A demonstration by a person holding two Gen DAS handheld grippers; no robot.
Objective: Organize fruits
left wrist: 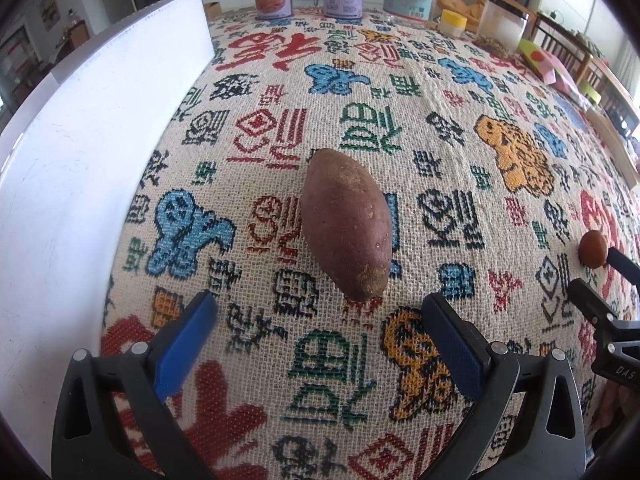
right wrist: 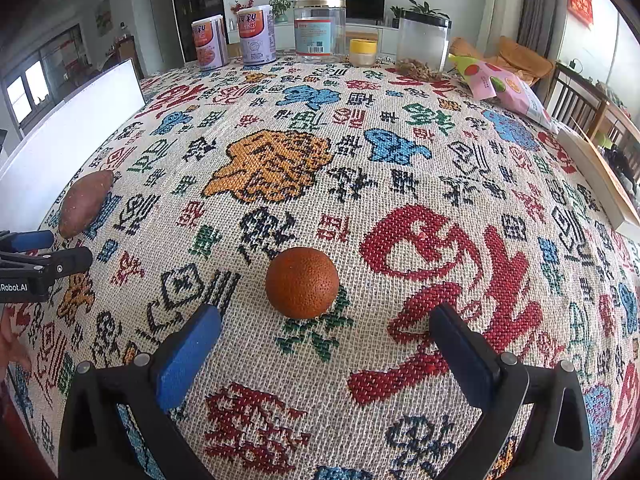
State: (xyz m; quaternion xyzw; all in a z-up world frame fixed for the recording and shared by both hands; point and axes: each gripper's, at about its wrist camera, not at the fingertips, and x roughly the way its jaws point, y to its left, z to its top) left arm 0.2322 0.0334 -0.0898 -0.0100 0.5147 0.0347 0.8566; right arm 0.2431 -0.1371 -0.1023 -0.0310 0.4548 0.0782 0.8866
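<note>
A purple-brown sweet potato [left wrist: 346,226] lies on the patterned tablecloth, just ahead of my open left gripper [left wrist: 320,316]; it also shows in the right wrist view [right wrist: 84,202] at the far left. A dark orange tangerine [right wrist: 302,282] sits just ahead of my open right gripper [right wrist: 326,328]; it shows in the left wrist view [left wrist: 592,249] at the right edge, next to the right gripper's fingers [left wrist: 592,306]. The left gripper's fingers [right wrist: 36,240] show at the left edge of the right wrist view. Both grippers are empty.
A white tray [left wrist: 80,152] stands at the left, also in the right wrist view [right wrist: 68,144]. Two cans [right wrist: 234,36], a clear jar [right wrist: 320,26], a small yellow-lidded jar [right wrist: 363,52], a black-lidded container [right wrist: 422,40] and a snack bag [right wrist: 504,88] line the far edge.
</note>
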